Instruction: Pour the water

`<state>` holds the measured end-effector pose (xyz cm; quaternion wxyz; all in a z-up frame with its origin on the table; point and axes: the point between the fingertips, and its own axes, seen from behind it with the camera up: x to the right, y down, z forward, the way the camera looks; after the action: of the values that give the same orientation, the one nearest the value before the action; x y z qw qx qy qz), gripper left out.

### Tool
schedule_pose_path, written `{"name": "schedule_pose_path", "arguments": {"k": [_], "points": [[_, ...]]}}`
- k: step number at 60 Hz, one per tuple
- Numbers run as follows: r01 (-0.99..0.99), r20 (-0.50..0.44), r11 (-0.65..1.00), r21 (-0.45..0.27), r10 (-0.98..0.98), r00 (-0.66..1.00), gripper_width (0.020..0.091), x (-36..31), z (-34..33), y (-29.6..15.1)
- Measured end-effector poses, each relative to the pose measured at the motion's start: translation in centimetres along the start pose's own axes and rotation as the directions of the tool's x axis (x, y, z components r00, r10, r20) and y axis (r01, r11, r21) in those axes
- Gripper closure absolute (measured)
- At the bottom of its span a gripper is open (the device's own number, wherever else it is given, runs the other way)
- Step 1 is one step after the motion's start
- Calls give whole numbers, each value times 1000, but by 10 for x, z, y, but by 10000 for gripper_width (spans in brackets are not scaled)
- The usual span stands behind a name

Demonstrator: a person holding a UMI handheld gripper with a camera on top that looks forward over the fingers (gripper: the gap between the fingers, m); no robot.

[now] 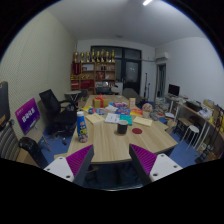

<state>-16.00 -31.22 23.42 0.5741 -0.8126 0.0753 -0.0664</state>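
A large wooden table (112, 140) is seen ahead of the gripper (112, 162), and everything else is placed with respect to it. The gripper is held well back from the table's near edge, with its two fingers spread wide apart and nothing between them; the magenta pads (79, 160) are shown on their inner faces.

On the table's left part, a clear plastic bottle (82, 127) is stood upright. It is made out as a pale, see-through body with a blue label and a light cap; whether water is inside cannot be told. It is set apart from the fingers, beyond the left one.

Near the table's middle, a dark cup (122, 128) is seen, and behind it a clutter of small colourful items (112, 104) is spread over the far half of the table.

To the left of the table, black office chairs (57, 112) are placed. Behind the table, against the far wall, a shelf (93, 72) with red and yellow things is visible. To the right of the table, a desk (192, 112) with equipment is seen.
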Motion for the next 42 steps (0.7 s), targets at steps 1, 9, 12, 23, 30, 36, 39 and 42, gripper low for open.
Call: {"name": "schedule_pose_path", "arguments": {"k": [1, 9, 12, 23, 30, 36, 39, 42], "points": [[1, 1, 1000, 0, -1, 1000, 289, -2, -2, 0], [-9, 39, 1000, 2, 8, 999, 288, -28, 8, 7], [-15, 79, 1000, -2, 15, 997, 288, -25, 25, 9], [27, 125, 998, 57, -34, 992, 284, -93, 101, 9], [21, 198, 996, 87, -38, 979, 293, -145, 163, -1], [9, 227, 994, 107, -33, 973, 294, -177, 220, -6], [14, 231, 995, 97, -37, 972, 293, -191, 242, -2], [29, 223, 995, 98, -51, 974, 295, -197, 266, 1]]}}
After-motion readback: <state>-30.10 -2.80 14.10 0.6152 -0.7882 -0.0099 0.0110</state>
